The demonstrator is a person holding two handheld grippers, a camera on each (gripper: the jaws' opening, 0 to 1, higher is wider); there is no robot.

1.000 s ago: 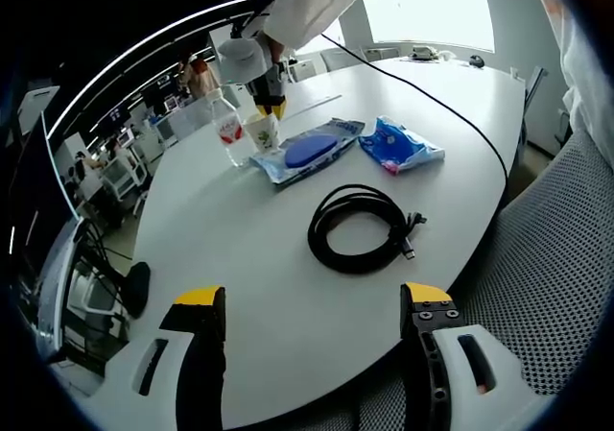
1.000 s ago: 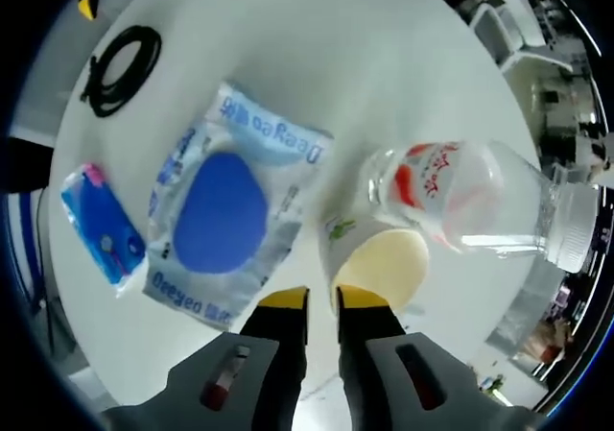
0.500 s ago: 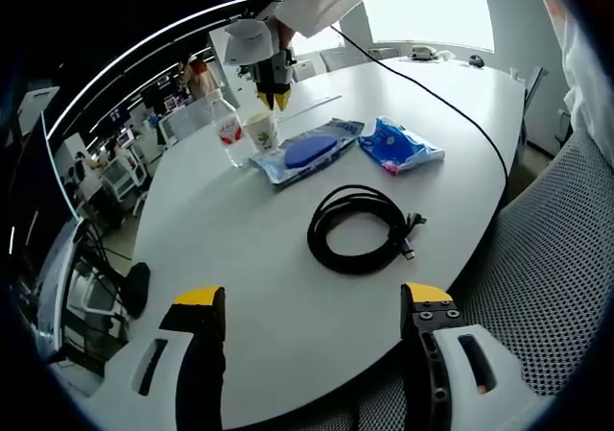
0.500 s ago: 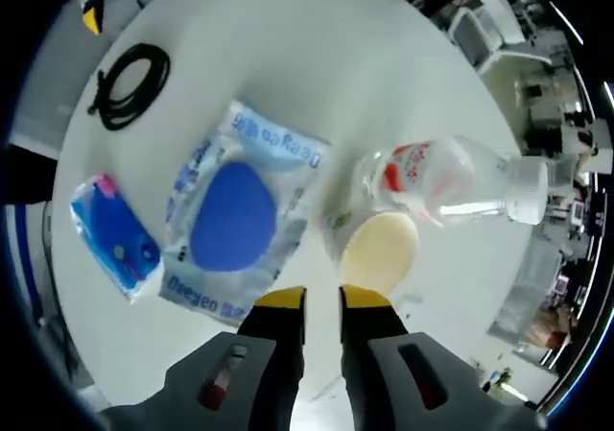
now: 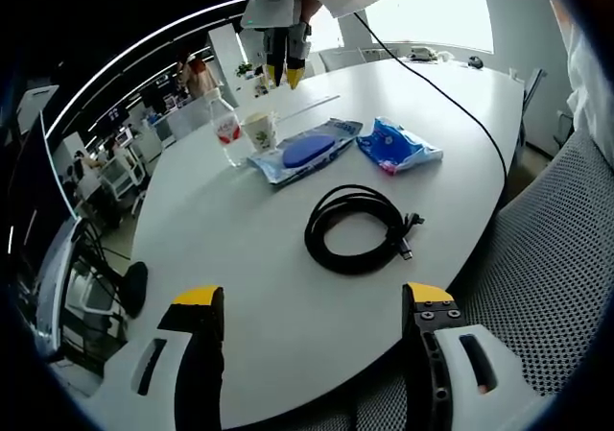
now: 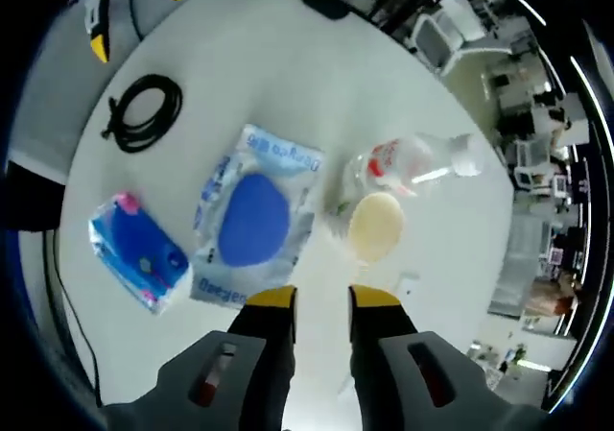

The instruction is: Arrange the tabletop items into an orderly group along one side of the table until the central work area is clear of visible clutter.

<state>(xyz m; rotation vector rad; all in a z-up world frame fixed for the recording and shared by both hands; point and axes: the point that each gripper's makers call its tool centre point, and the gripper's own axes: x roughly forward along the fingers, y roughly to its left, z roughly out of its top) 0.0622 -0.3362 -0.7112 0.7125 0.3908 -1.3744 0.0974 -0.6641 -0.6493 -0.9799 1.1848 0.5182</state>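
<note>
White oval surface carries a paper cup, touching a water bottle; beside the cup lies a blue-pad packet, then a blue pouch, a coiled cable farther off. Right gripper hangs above the cup, jaws slightly parted, empty. Left gripper is spread wide, empty.

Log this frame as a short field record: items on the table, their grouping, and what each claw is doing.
surface: white oval table
cluster: water bottle, paper cup, clear pack with a blue pad, blue packet, in a row
apart: coiled black cable, alone nearer the left claw
left claw: open, empty, low over the near table edge
right claw: jaws a narrow gap apart, empty, raised above the paper cup
cup state: upright, touched by neither claw
</note>
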